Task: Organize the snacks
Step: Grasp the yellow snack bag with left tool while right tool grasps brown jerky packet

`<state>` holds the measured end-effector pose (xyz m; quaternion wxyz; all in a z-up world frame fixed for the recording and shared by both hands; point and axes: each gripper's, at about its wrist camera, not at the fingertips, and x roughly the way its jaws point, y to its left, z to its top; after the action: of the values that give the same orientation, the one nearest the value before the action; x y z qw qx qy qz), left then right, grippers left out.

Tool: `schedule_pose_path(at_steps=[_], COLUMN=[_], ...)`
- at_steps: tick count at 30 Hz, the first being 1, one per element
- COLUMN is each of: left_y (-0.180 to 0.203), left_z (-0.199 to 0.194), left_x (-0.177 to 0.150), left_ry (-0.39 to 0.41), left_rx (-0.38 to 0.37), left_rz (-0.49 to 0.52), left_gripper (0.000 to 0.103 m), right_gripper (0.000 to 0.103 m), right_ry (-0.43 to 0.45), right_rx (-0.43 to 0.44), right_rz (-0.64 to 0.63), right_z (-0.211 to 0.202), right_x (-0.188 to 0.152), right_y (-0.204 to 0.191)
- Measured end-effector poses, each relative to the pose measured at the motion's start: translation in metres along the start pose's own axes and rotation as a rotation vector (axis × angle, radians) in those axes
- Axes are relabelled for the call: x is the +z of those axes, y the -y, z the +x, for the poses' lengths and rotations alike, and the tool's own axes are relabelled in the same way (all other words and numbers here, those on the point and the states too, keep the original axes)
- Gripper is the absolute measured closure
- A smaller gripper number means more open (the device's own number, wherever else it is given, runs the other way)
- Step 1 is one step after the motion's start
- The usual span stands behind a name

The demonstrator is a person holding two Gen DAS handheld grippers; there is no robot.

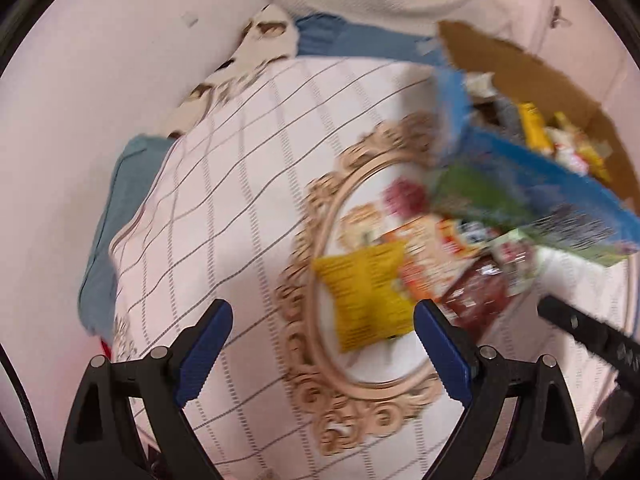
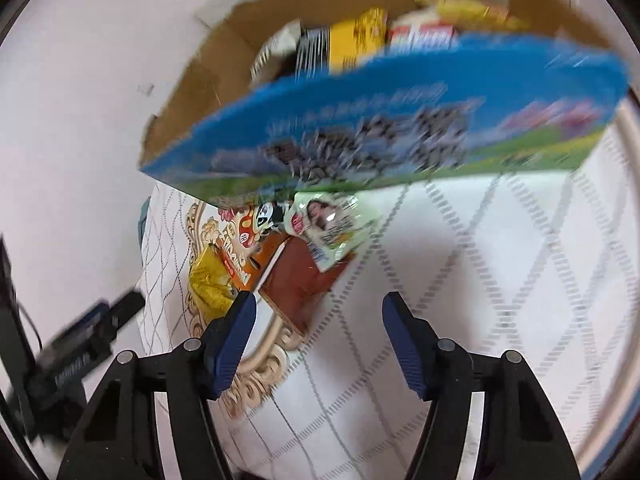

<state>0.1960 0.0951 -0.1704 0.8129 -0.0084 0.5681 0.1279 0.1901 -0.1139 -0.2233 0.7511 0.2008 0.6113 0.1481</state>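
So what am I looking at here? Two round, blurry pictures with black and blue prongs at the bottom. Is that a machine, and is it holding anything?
No machine: a person holds a two-fingered claw in each hand, and a wide-angle camera on each looks along its fingers. One picture is from the left claw, the other from the right claw. The blue-tipped prongs are their fingers. Both stand open and nothing is between them, so neither holds anything. The blur says that the cameras are moving.

Below lies a white cloth with a grid pattern. On it sits an oval tray with an ornate beige rim, carrying snacks: a yellow packet, an orange box and a brown box. Beside the tray stands a blue printed cardboard box, open, with more snack packets inside.
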Motion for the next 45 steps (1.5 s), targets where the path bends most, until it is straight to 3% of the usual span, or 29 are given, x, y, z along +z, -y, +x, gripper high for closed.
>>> schedule_pose_path(at_steps=[5,7,9,11,13,18,20,22,25,29,33,36,41,45], left_y=[-0.016,-0.018,-0.015,-0.016,-0.019,-0.026,-0.026,-0.022,-0.014,0.003,0.030,0.041,0.048,0.052], left_z=[0.015,0.021,0.028,0.043,0.058,0.095,0.102,0.104,0.105,0.090,0.073,0.074,0.085,0.086], left_x=[-0.003,0.000,0.005,0.010,0.014,0.016,0.015,0.014,0.009,-0.017,-0.077,-0.097,-0.102,-0.107], left_ry=[-0.035,-0.052,-0.071,-0.125,-0.198,-0.342,-0.353,-0.336,-0.312,-0.288,-0.332,-0.367,-0.406,-0.398], left_rx=[0.020,0.009,0.000,-0.045,-0.127,-0.331,-0.376,-0.357,-0.325,-0.276,-0.256,-0.266,-0.250,-0.239], left_rz=[-0.014,-0.013,0.012,0.003,-0.059,-0.260,-0.306,-0.296,-0.233,-0.089,0.091,0.097,0.025,0.029], left_gripper=[0.010,0.010,0.010,0.010,0.010,0.010,0.013,0.039,0.048,0.048,0.048,0.048,0.044,0.044], right_gripper=[0.032,0.021,0.017,0.017,0.025,0.035,0.036,0.036,0.036,0.036,0.036,0.036,0.035,0.032], right_ry=[-0.016,-0.007,0.006,0.018,0.025,0.007,-0.019,-0.048,-0.091,-0.132,-0.161,-0.177,-0.173,-0.176], right_rx=[-0.108,-0.155,-0.216,-0.271,-0.322,-0.354,-0.374,-0.376,-0.372,-0.319,-0.270,-0.271,-0.281,-0.315], right_rz=[0.054,0.040,-0.008,-0.075,-0.147,-0.335,-0.377,-0.389,-0.378,-0.300,-0.230,-0.207,-0.169,-0.132], right_z=[0.058,0.073,0.083,0.092,0.098,0.087,0.078,0.070,0.057,0.038,0.017,0.012,0.008,0.020], right_x=[0.007,0.010,0.011,0.009,0.002,-0.026,-0.041,-0.053,-0.067,-0.079,-0.091,-0.100,-0.110,-0.107], right_y=[-0.019,-0.030,-0.043,-0.054,-0.059,-0.057,-0.051,-0.044,-0.033,-0.015,0.009,0.026,0.042,0.042])
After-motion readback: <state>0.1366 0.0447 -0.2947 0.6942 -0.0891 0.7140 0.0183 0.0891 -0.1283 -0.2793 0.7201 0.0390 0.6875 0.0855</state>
